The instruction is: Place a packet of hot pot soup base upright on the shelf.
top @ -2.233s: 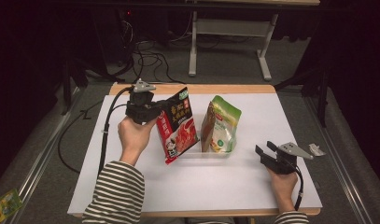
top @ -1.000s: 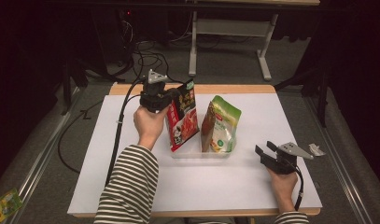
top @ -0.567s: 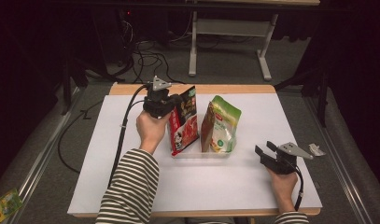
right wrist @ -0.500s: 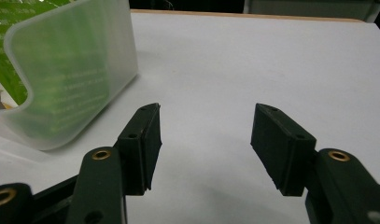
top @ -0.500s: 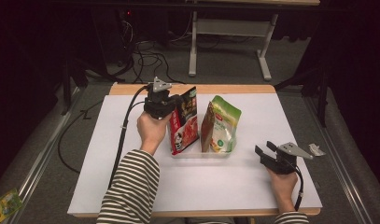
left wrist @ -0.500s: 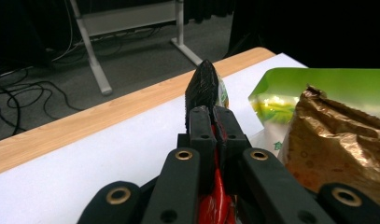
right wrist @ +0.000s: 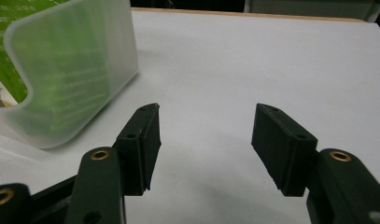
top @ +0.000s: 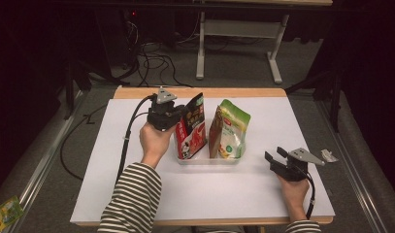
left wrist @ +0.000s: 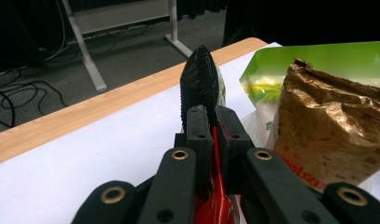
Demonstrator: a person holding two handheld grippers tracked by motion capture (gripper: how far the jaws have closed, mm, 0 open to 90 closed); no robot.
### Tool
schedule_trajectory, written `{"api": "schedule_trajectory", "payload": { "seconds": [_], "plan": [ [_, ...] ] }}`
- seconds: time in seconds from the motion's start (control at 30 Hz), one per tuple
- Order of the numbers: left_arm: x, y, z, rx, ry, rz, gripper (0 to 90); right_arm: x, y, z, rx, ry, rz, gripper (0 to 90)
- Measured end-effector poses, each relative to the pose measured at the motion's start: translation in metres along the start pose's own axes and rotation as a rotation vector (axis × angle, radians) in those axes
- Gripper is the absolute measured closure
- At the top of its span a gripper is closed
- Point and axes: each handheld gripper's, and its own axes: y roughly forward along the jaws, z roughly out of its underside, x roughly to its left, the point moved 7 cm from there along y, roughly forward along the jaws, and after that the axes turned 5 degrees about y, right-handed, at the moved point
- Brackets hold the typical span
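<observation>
A red and black pouch (top: 191, 130) stands upright in the left end of a clear plastic tray (top: 205, 160). My left gripper (top: 172, 116) is shut on the pouch's upper left edge. In the left gripper view the jaws of that gripper (left wrist: 208, 116) pinch the pouch's black serrated edge (left wrist: 199, 81). A green pouch (top: 230, 131) stands in the tray's right end, and its crinkled gold side (left wrist: 327, 135) faces the red pouch. My right gripper (top: 278, 159) rests open on the white table (top: 263, 204), right of the tray, with nothing between its jaws (right wrist: 204, 140).
The tray's rounded frosted corner (right wrist: 75, 70) is close to the left of the right gripper's jaws, green showing through it. The table's wooden far edge (top: 234, 92) runs behind the pouches. Cables and a desk frame (top: 238, 34) are on the floor beyond.
My left gripper has carried the red pouch right and away from the person, turning it upright into the tray beside the green pouch. The right gripper has not moved.
</observation>
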Motion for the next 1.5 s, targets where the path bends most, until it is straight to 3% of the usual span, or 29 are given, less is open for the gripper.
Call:
{"api": "schedule_trajectory", "payload": {
  "seconds": [0.57,0.97,1.5],
  "plan": [
    [0.002,-0.012,0.0,-0.032,0.005,0.025,72.1,0.0,0.0,0.0,0.0,-0.002,0.0,42.2],
    [0.008,-0.031,0.0,-0.074,0.025,0.007,59.1,0.001,0.001,0.0,0.009,0.0,0.002,42.1],
    [0.016,-0.055,0.011,-0.083,0.047,-0.016,54.5,0.001,0.001,0.0,0.011,-0.007,0.005,42.2]
  ]
}}
